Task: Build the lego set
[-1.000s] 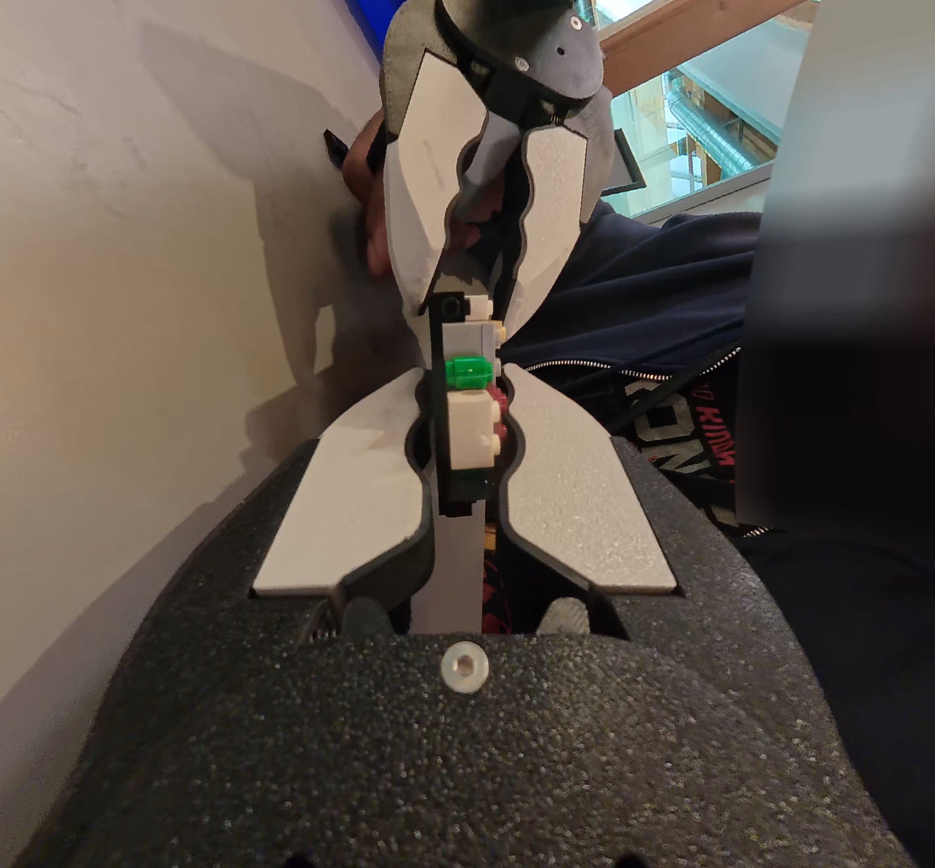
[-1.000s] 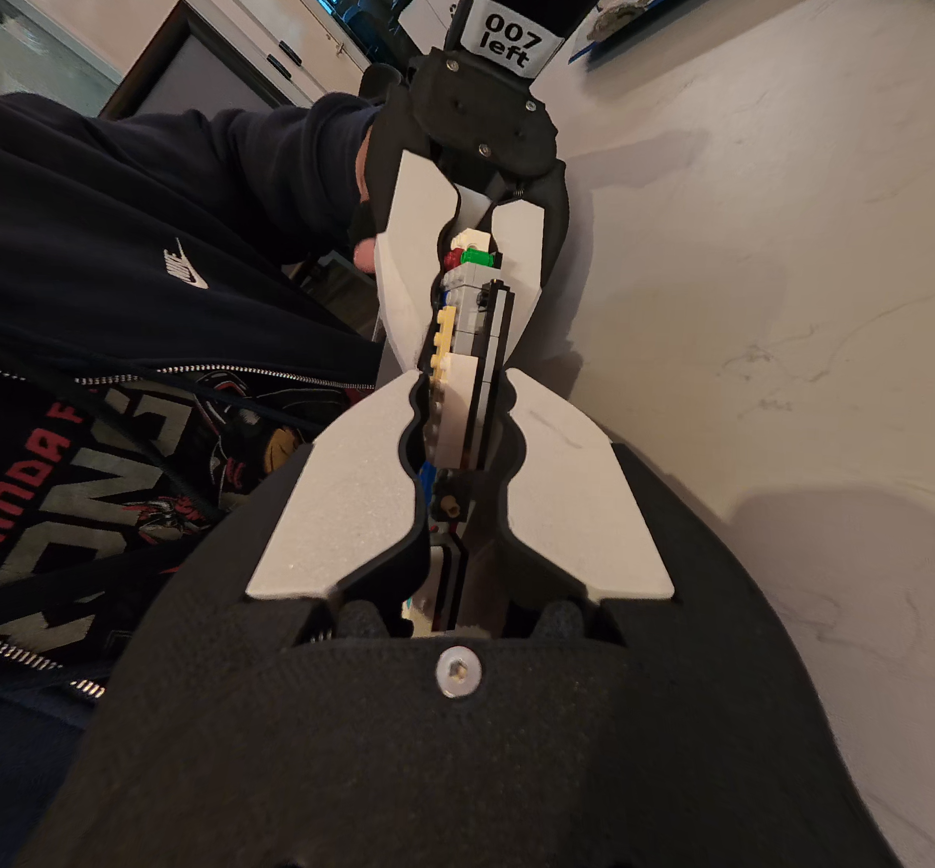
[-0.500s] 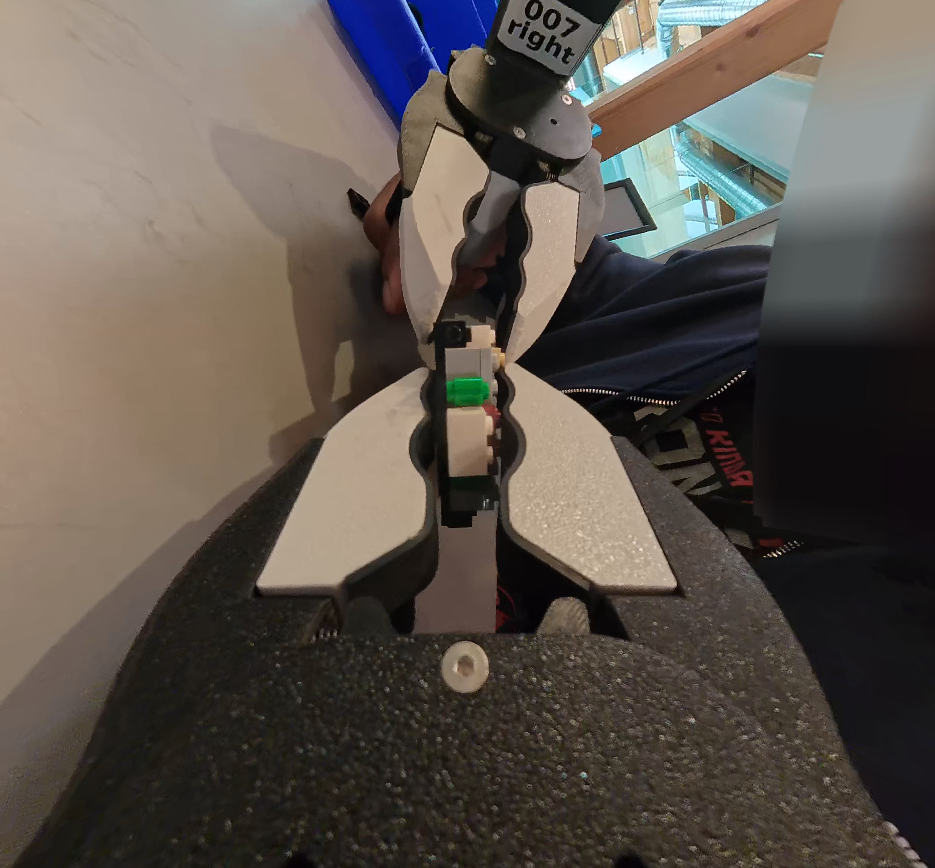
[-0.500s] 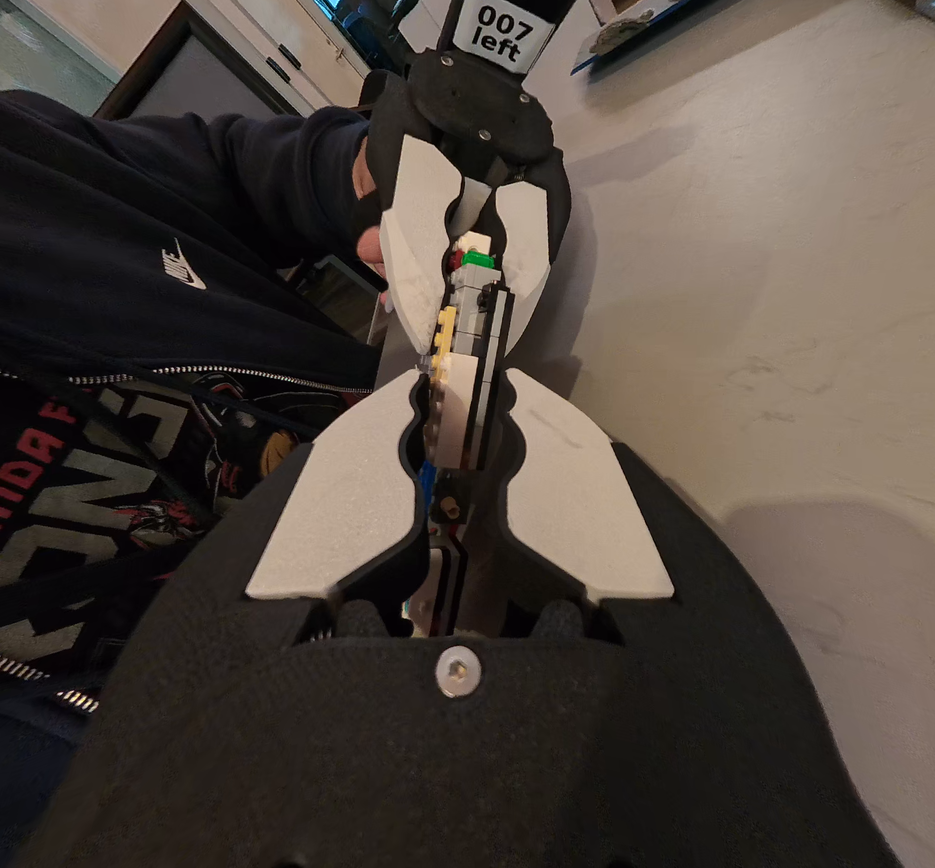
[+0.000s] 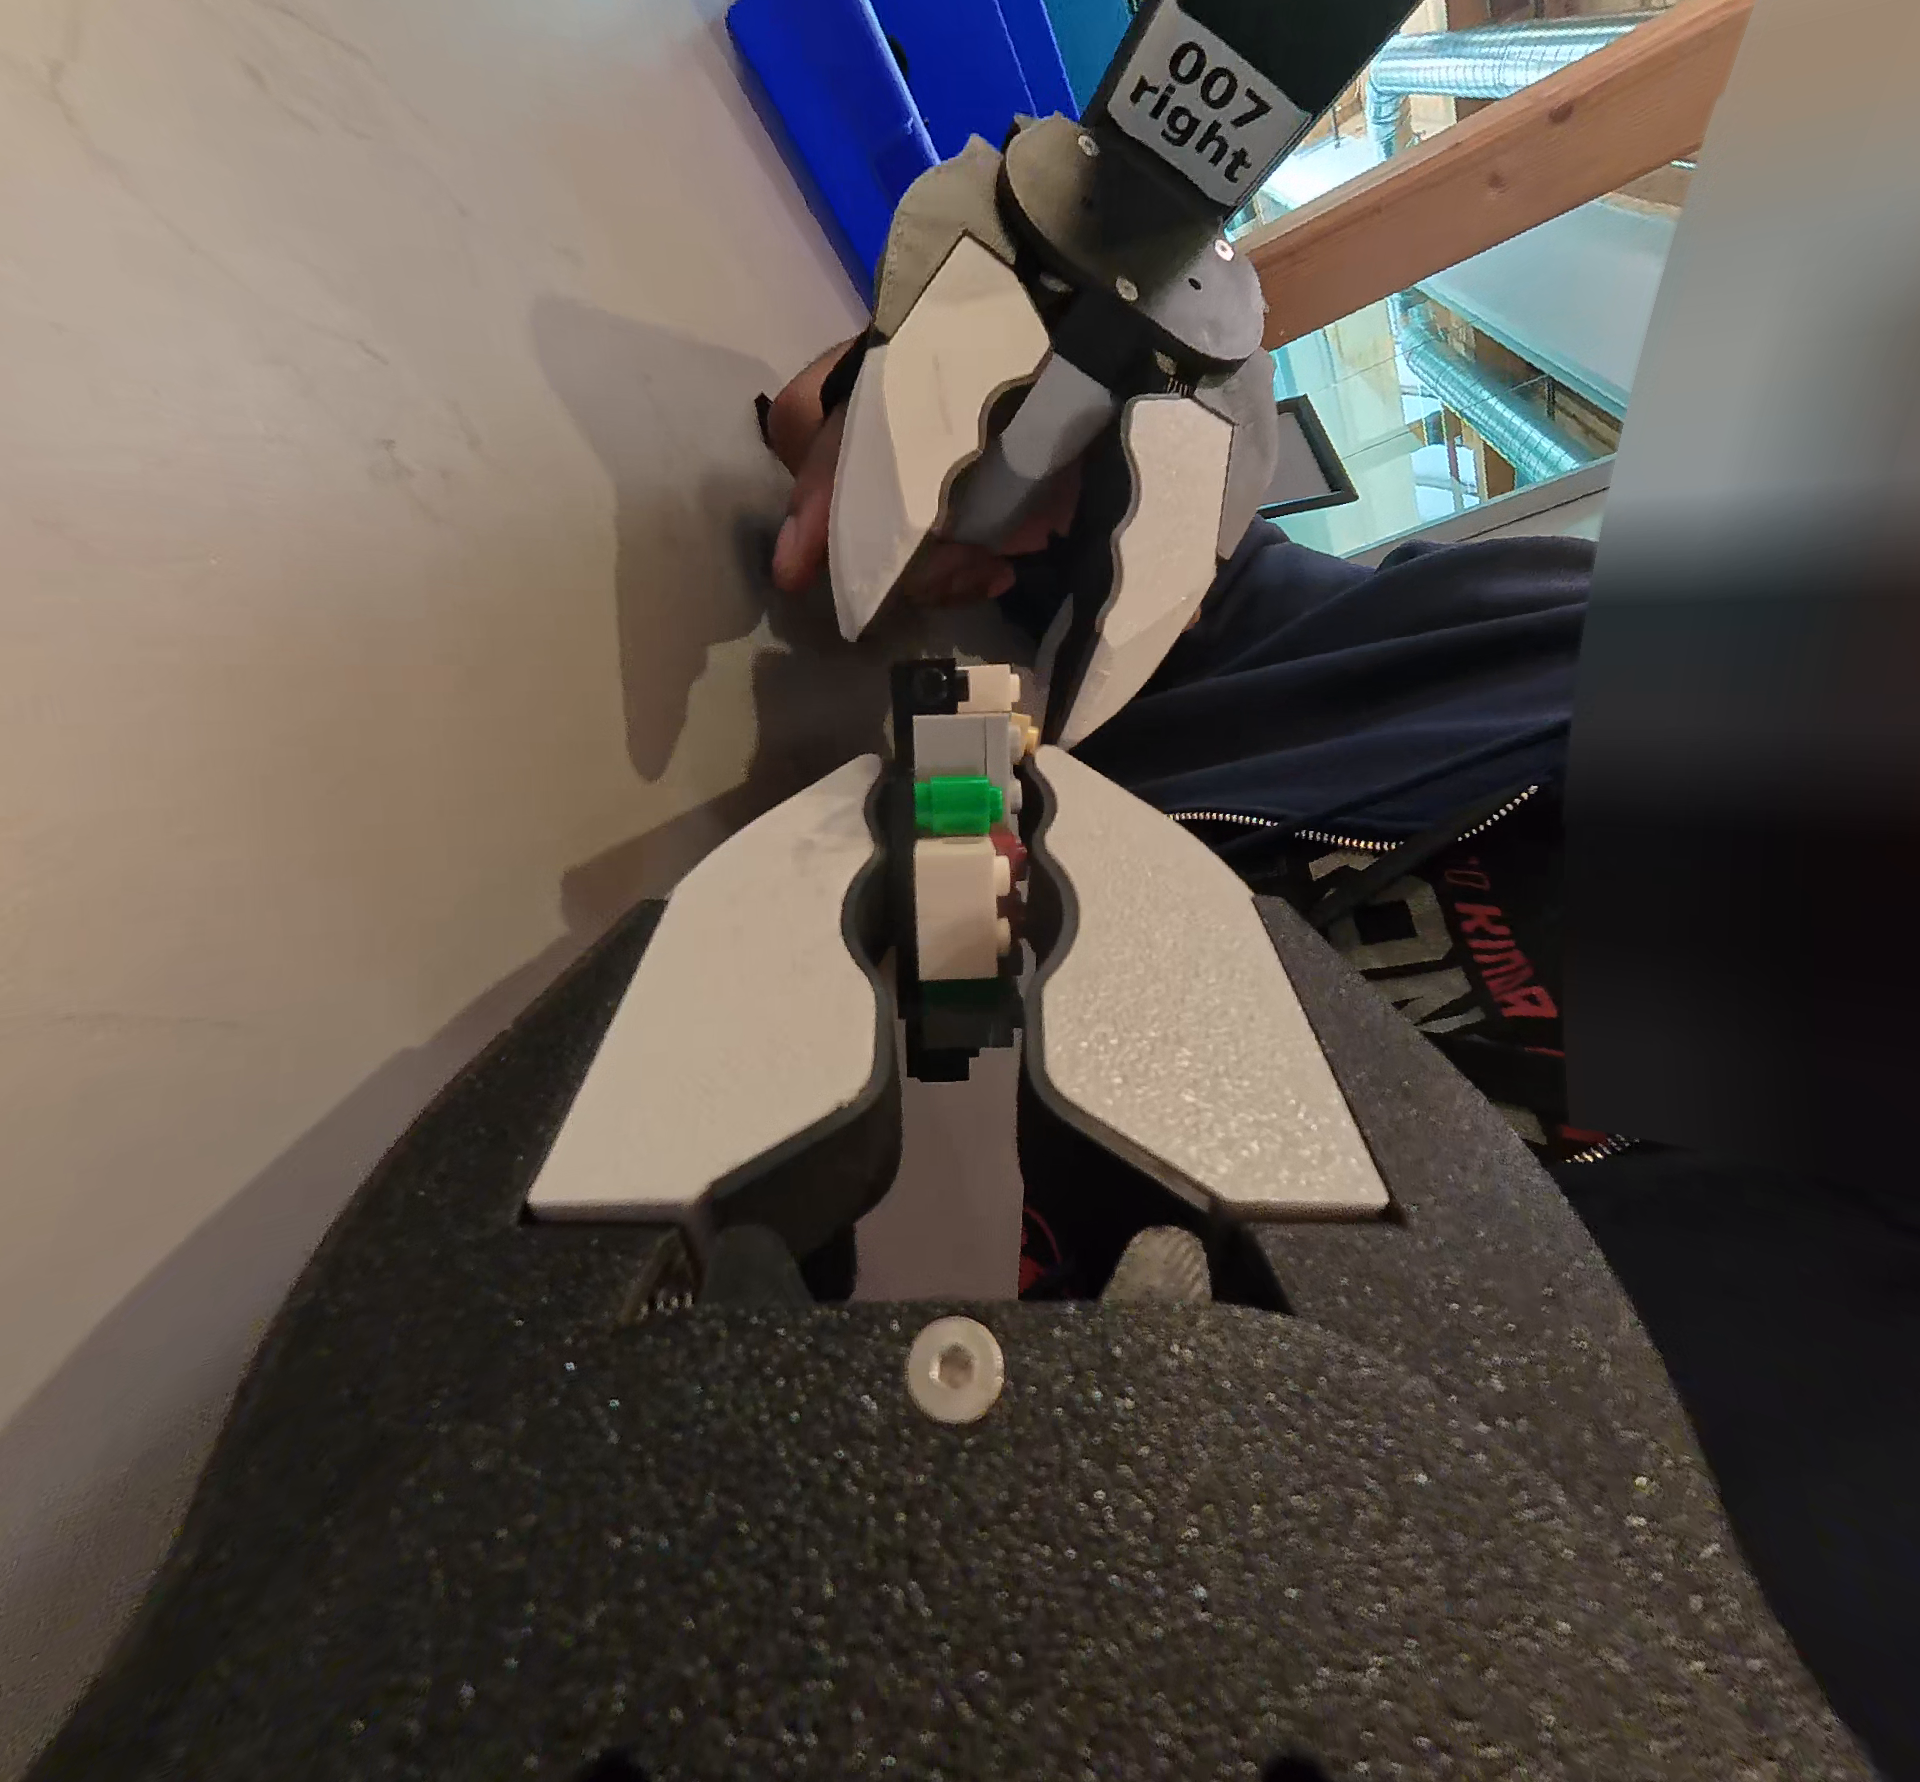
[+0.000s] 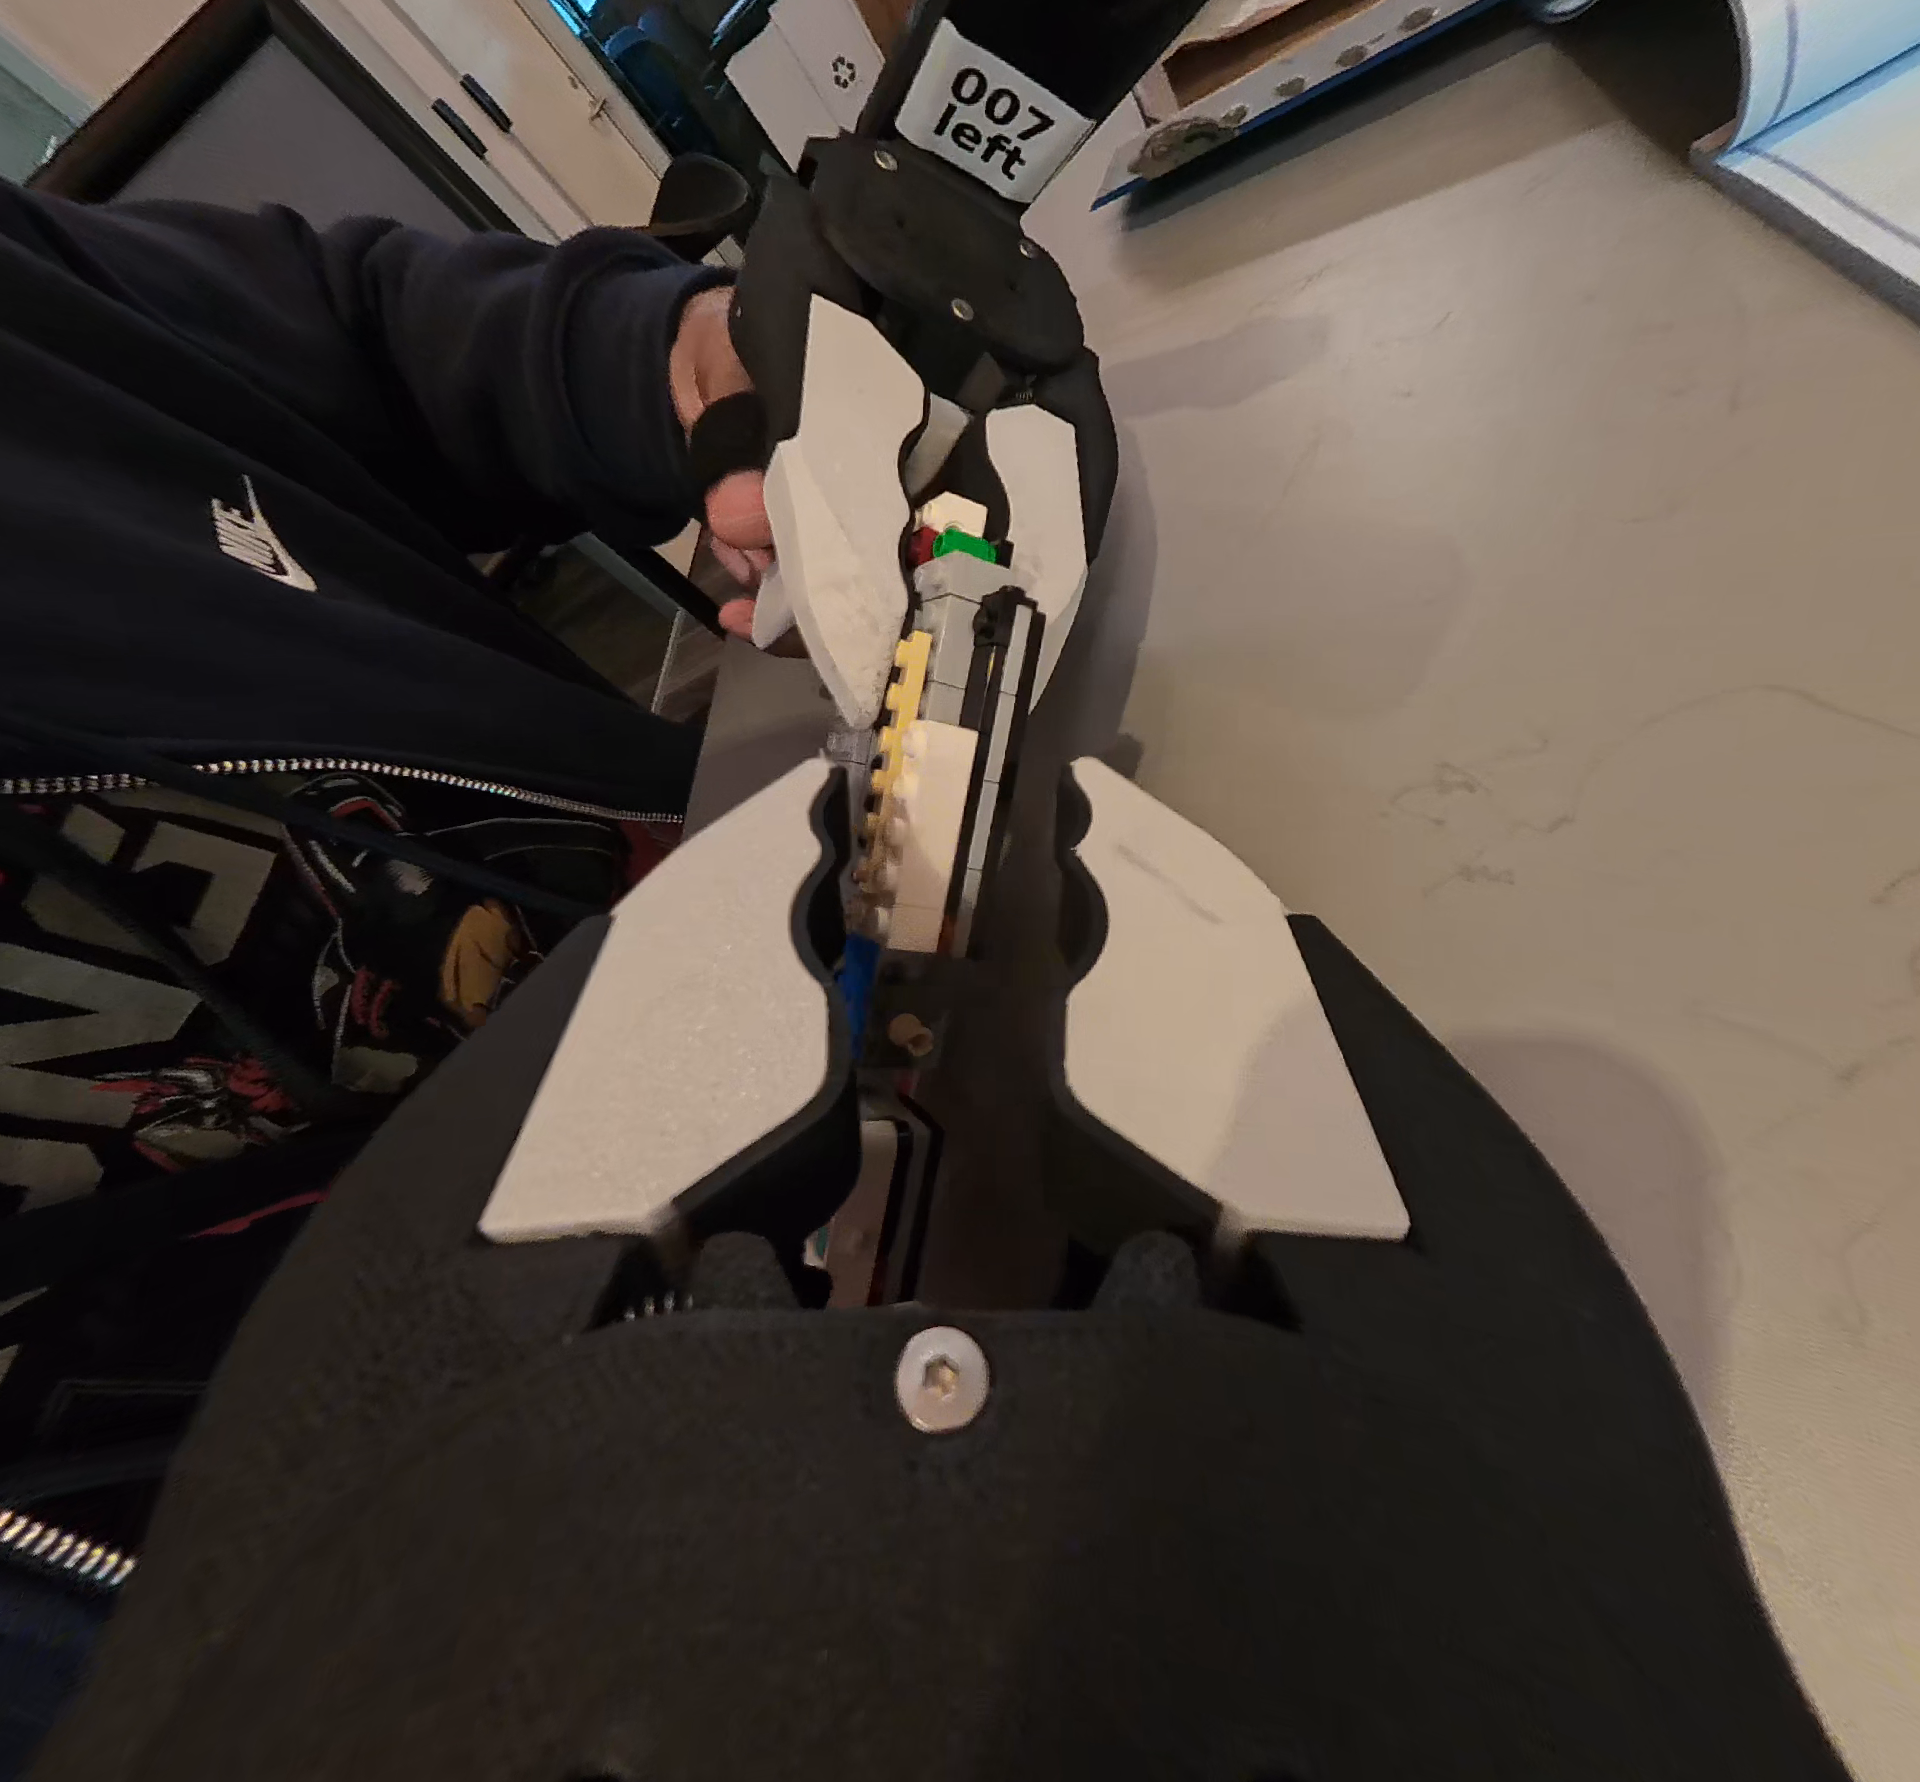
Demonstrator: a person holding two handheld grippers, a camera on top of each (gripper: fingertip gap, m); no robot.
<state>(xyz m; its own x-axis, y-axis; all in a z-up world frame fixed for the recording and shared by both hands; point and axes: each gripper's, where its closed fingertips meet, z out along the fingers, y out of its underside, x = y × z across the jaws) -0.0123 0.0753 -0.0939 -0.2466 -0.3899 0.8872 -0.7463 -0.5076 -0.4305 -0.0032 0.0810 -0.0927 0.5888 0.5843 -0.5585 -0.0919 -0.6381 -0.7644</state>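
Pale marbled tabletop (image 6: 1507, 589) fills the background of both wrist views, with blue bins (image 5: 883, 70) at its far edge and a rolled paper sheet (image 6: 1818, 70) off to one side. We see a small brick model (image 5: 961, 859) of white, grey, black, green and dark red pieces raised off the tabletop between the two claws. Our left claw (image 5: 958, 776) is narrow and clamped on it, both pads pressed against its sides. Our right claw (image 6: 940, 797) stands wider: the model's yellow-studded end (image 6: 894, 756) lies between its fingers, close to the left one, with a clear gap to the right pad (image 6: 1081, 859). From the left view its tips sit just beyond the model's black end. A person's dark sleeve (image 6: 468, 361) is beside them.
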